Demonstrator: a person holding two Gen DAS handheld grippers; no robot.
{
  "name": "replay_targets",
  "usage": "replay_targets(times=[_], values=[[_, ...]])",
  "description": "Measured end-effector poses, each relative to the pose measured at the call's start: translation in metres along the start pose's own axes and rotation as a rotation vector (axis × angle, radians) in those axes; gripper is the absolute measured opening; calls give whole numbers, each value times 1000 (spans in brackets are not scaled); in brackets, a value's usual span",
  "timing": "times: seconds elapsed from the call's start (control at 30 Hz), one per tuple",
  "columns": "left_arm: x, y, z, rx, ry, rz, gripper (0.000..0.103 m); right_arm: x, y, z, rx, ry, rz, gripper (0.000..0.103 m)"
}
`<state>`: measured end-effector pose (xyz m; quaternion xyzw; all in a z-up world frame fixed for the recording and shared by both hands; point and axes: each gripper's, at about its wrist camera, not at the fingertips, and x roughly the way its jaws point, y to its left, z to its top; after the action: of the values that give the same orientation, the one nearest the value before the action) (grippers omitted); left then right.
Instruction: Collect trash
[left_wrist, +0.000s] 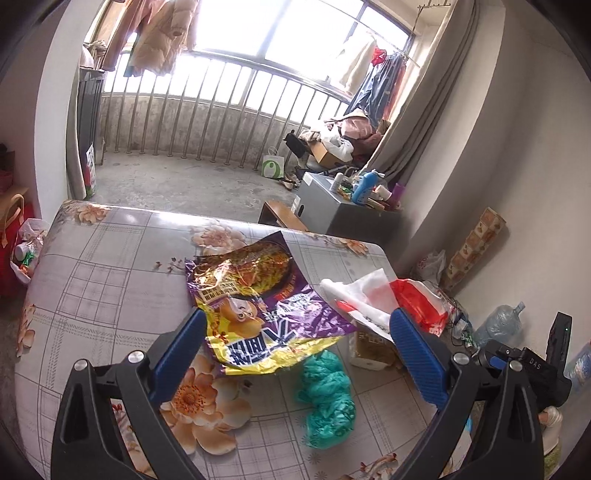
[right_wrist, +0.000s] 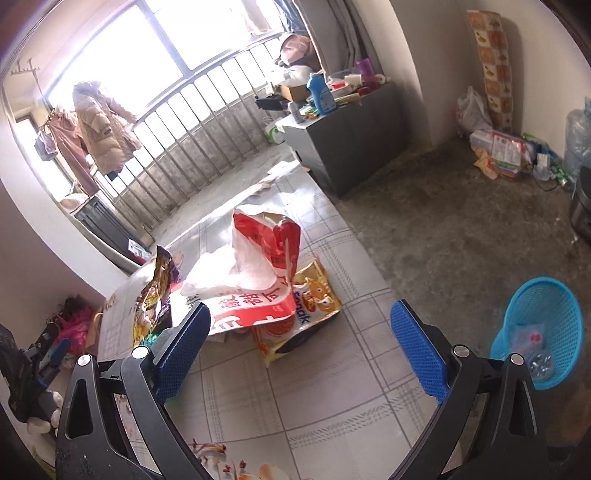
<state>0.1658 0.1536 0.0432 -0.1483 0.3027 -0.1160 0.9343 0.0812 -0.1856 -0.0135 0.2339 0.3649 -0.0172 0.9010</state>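
A crumpled purple and yellow snack bag (left_wrist: 258, 302) lies on the floral-cloth table (left_wrist: 92, 280). A teal crumpled plastic bag (left_wrist: 327, 395) lies in front of it. A red and white bag (left_wrist: 380, 299) lies at the right, over a yellow packet (left_wrist: 373, 349). My left gripper (left_wrist: 297, 332) is open, its jaws on either side of the purple bag's near end. My right gripper (right_wrist: 301, 332) is open above the table (right_wrist: 332, 387), just short of the red and white bag (right_wrist: 258, 273) and the yellow snack packet (right_wrist: 306, 314). The purple bag (right_wrist: 155, 295) shows at the left.
A blue mesh waste basket (right_wrist: 543, 332) with some trash stands on the floor right of the table. A grey cabinet (right_wrist: 351, 140) with bottles stands beyond. Clutter lies along the far wall (right_wrist: 509, 155). The other gripper shows at the right in the left wrist view (left_wrist: 532, 365).
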Motion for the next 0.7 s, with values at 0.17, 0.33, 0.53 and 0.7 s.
replay_targets(times=[0.17, 0.33, 0.53, 0.7], values=[[53, 27, 18, -8, 64, -5, 66, 30, 2, 15, 42, 16, 63, 93], [136, 44, 21, -7, 227, 14, 39, 64, 5, 31, 48, 40, 105, 89], [193, 43, -3, 8, 393, -19, 18, 109, 10, 24, 22, 186, 120, 49], [184, 32, -19, 1, 428, -115, 15, 111, 18, 2, 3, 287, 165, 8]])
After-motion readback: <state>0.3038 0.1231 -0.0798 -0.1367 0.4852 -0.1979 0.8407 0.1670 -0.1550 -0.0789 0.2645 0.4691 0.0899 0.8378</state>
